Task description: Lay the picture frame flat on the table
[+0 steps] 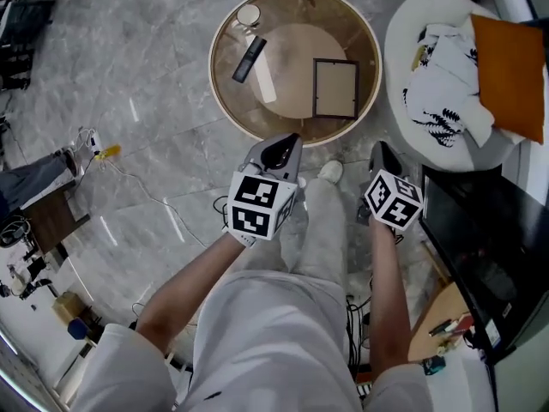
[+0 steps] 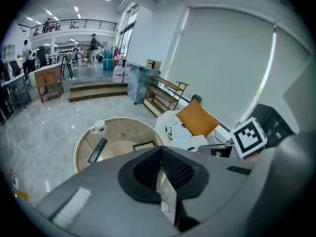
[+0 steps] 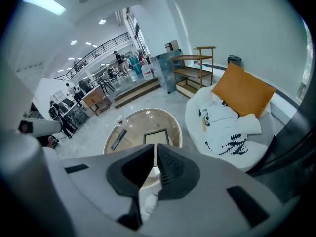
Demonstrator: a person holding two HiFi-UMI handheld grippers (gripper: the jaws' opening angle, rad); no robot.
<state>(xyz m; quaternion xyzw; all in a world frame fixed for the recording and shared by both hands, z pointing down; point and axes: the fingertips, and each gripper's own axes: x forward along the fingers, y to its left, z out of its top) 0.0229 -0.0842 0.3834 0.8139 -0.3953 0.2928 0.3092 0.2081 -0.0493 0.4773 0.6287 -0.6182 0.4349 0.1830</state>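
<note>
Marble flooring is spreading around the round glass table [image 1: 347,28], where I am seeing the picture frame [image 1: 335,88] lying flat, apart from a remote [image 1: 250,59] and a mug [image 1: 249,14]. I am keeping the left gripper [image 1: 286,144] and right gripper [image 1: 380,151] clenched on nothing. An orange cushion [image 1: 510,67] is resting in the armchair [image 1: 399,41].
</note>
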